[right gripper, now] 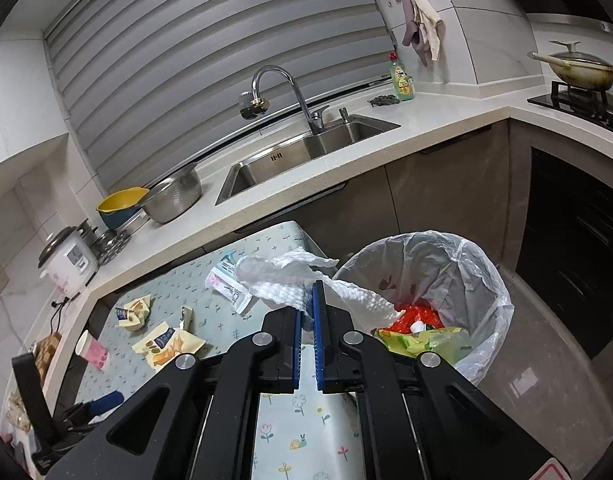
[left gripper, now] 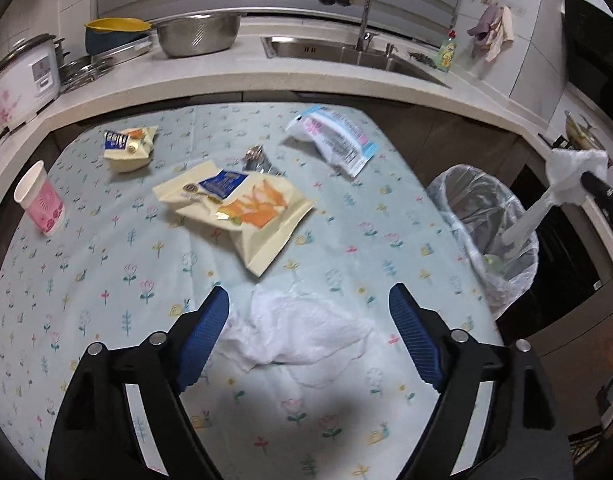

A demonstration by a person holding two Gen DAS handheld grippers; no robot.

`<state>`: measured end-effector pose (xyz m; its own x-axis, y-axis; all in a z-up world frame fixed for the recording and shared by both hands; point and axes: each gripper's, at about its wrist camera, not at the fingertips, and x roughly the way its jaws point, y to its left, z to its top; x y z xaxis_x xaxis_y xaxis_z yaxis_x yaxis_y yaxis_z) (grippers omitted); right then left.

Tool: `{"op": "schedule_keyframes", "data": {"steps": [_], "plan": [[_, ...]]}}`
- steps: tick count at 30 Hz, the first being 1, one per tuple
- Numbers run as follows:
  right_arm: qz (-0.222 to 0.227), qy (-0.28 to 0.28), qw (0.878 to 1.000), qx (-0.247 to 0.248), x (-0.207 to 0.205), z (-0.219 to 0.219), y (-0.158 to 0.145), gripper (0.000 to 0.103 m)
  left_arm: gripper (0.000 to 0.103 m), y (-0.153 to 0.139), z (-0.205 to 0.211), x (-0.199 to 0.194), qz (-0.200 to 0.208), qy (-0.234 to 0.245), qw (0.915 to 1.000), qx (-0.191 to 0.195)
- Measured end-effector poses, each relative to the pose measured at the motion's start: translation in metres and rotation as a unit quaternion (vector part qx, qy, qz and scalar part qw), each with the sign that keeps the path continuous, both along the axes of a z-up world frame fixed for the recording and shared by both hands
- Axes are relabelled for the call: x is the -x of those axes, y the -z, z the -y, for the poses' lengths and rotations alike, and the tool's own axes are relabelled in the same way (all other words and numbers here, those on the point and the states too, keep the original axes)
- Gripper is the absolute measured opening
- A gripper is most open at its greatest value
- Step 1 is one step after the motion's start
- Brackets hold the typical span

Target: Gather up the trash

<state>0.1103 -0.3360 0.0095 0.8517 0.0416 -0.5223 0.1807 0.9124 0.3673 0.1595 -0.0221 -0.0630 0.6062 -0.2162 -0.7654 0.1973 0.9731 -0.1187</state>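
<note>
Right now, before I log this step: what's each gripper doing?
Left gripper: open, fingers either side of a crumpled white tissue on the table.
Right gripper: shut on a white paper towel, beside the bin.

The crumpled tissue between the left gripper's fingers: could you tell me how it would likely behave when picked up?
The tissue looks soft and creased, so it will probably squash and droop. It is likely very light. The one in the right gripper hangs limp.

left gripper (left gripper: 308,332): fingers spread wide, angled down | right gripper (right gripper: 306,312): fingers clamped together
</note>
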Motion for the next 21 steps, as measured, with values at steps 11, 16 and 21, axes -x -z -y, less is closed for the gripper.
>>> {"op": "schedule_keyframes", "data": {"steps": [11,16,21], "plan": [[-0.011,-0.007,1.000,0.002,-0.009,-0.010,0.010,0.005,0.077,0.053,0.002,-0.018,-0.060,-0.005,0.9981,-0.013],[-0.018,-0.011,1.000,0.002,-0.013,-0.012,0.017,0.005,0.038,0.058,0.009,-0.019,-0.058,0.000,0.9979,-0.029],[-0.019,-0.012,1.000,0.000,-0.015,-0.013,0.019,0.005,0.012,0.051,0.012,-0.017,-0.056,0.013,0.9982,-0.017]]}}
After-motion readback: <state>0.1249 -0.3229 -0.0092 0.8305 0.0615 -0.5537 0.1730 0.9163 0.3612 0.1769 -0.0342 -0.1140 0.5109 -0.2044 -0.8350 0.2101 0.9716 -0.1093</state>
